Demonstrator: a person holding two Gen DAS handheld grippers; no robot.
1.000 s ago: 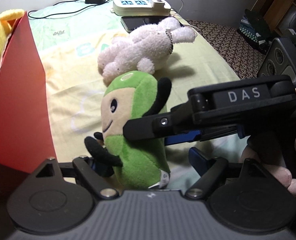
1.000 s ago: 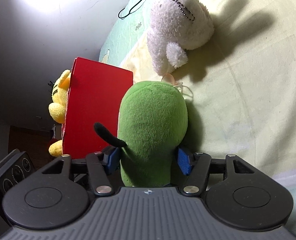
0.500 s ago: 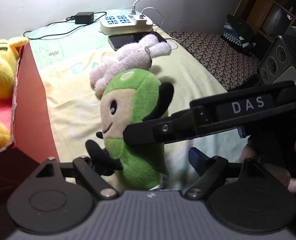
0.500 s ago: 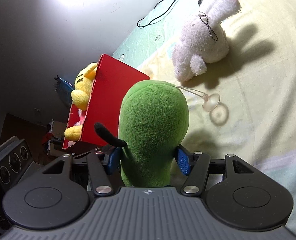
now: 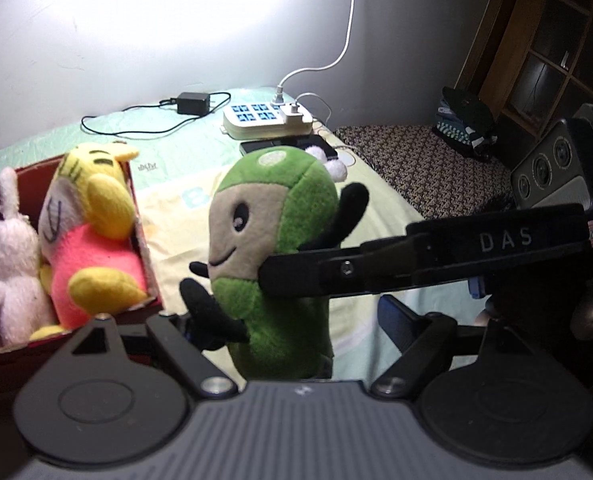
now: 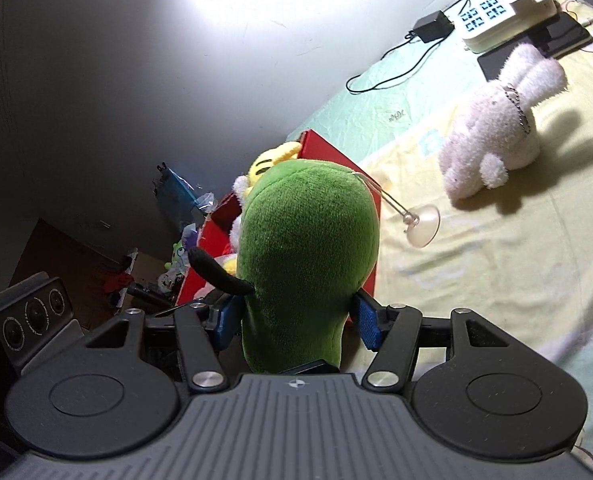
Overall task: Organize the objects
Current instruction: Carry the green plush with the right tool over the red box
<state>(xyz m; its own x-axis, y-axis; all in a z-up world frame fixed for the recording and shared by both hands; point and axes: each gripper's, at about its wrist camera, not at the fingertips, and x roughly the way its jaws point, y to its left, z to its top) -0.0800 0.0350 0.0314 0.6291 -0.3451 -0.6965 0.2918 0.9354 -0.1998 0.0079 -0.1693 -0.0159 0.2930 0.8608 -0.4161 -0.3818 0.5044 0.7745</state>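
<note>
The right gripper's (image 6: 292,316) blue-padded fingers (image 6: 366,326) are clamped on the sides of the green plush doll with a beige face and black arms (image 6: 304,256), gripping low on its body. The left gripper's (image 5: 292,324) fingers (image 5: 392,316) bracket the doll's base; one black arm lies over the left finger, but whether the pads press is hard to tell. The doll is held upright, long axis vertical, above the pale yellow bedsheet (image 6: 496,280). The open red cardboard box (image 5: 146,264), already holding a yellow-and-pink plush (image 5: 92,248) and a pale pink plush (image 5: 4,264), lies just left of the doll, on the left hand's side. A white fluffy rabbit plush (image 6: 496,136) waits farther off on the sheet
</note>
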